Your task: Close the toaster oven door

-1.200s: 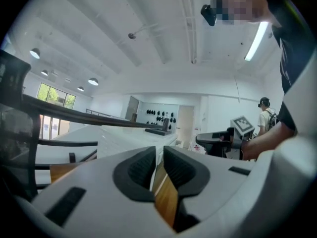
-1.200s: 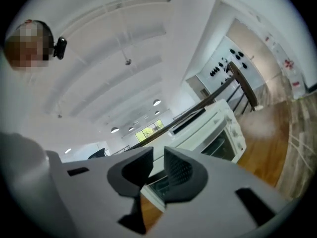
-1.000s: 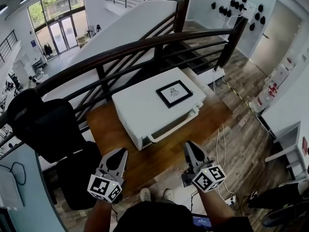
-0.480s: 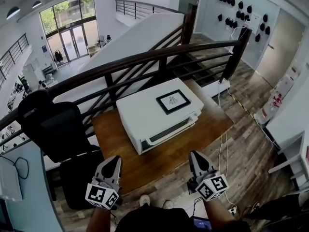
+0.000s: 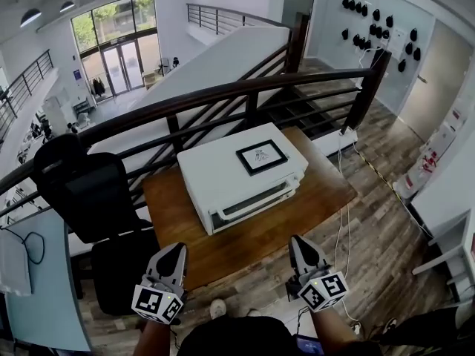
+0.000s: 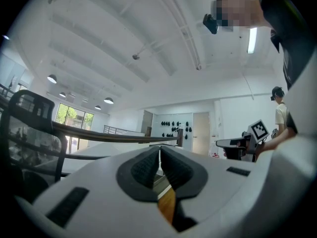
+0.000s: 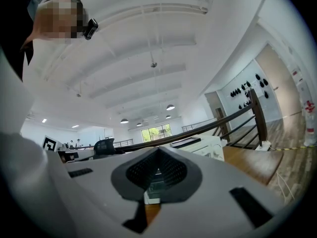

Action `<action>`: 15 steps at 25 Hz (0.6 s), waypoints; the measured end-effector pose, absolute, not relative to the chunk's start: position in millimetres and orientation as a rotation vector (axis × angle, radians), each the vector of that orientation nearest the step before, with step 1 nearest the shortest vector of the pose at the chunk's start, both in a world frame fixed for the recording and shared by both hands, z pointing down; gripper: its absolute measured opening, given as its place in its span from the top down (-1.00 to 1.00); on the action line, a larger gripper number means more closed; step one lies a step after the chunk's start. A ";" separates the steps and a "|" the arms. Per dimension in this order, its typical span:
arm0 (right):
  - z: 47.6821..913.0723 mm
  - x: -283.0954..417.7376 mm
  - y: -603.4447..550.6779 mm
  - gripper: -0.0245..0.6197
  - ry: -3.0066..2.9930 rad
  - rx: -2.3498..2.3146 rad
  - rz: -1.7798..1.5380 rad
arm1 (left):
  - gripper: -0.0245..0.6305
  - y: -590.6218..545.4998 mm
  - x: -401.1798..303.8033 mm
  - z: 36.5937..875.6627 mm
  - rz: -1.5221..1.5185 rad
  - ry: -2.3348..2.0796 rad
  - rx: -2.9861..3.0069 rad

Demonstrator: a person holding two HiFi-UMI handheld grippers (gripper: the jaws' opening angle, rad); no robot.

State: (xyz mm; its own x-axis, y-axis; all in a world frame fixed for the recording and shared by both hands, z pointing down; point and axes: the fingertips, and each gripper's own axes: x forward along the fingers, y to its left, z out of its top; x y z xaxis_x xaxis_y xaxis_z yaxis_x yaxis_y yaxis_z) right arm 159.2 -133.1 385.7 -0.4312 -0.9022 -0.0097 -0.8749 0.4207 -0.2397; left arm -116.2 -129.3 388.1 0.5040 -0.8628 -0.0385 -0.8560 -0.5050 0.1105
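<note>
White boxy toaster oven (image 5: 219,169) mid-frame on brown wooden tabletop (image 5: 319,191), glass door (image 5: 249,205) flush shut, facing five o'clock; left gripper (image 5: 177,249) at seven o'clock of it, right gripper (image 5: 298,241) at five, both well apart from it; jaws of each pressed together, empty; black office chair (image 5: 82,191) at nine o'clock.

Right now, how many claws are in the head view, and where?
2. The left claw is at the bottom left, beside the black chair; the right claw is at the bottom right. Both are shut, empty, and apart from the toaster oven.
</note>
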 end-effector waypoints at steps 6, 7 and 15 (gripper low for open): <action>385.5 162.9 -128.6 0.93 2.543 -1.561 -0.331 | 0.87 -120.5 -105.3 391.0 -0.153 -1.526 2.638; 384.1 162.9 -127.6 0.93 2.546 -1.556 -0.327 | 0.87 -120.5 -104.3 390.7 -0.163 -1.527 2.634; 388.4 165.7 -125.7 0.93 2.565 -1.546 -0.344 | 0.87 -115.6 -100.6 393.9 -0.167 -1.522 2.618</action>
State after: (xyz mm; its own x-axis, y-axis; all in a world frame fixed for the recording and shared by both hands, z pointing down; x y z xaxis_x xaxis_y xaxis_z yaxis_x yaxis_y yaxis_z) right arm 165.7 -125.7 388.4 -0.4679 -0.8837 0.0086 -0.8547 0.4500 -0.2586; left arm -100.6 -115.6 393.9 0.4919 -0.8697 -0.0401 -0.8578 -0.4921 0.1486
